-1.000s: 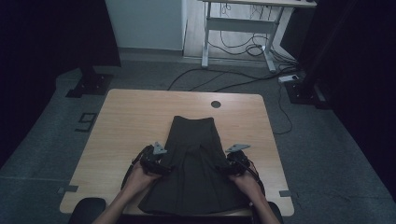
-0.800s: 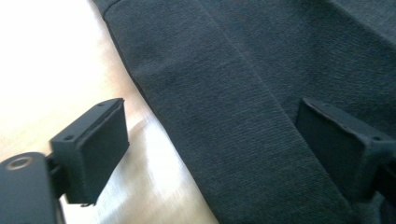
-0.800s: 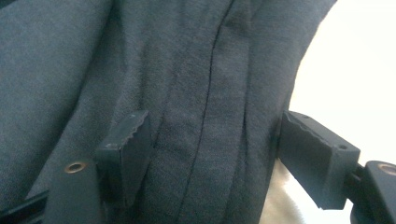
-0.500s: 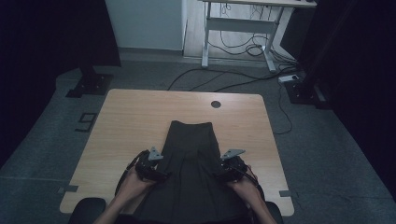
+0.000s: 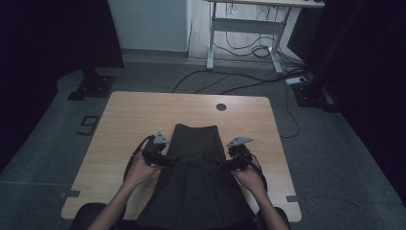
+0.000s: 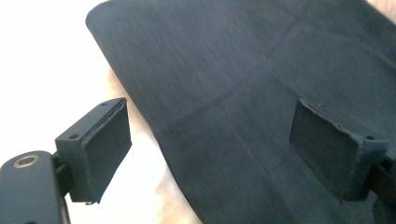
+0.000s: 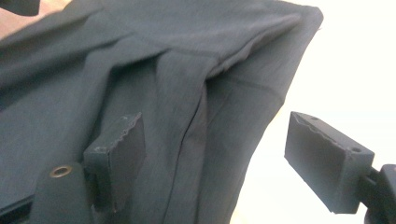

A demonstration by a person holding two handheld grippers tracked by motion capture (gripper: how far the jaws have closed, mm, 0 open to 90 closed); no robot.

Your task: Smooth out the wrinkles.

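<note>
With both the left hand-held gripper (image 5: 168, 160) and right hand-held gripper (image 5: 224, 164) released above the dark garment (image 5: 194, 177) lying on the desk (image 5: 129, 115), a shallow pinch could catch only one layer, skewing the fold.

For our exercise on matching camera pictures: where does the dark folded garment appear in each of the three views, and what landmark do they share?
High view: the dark garment lies lower centre on the wooden table, between both claws.
Left gripper view: it covers the upper right, its edge running down between the jaws.
Right gripper view: it covers the left and centre, pleats showing.
Shared landmark: the garment's folded far end.
</note>
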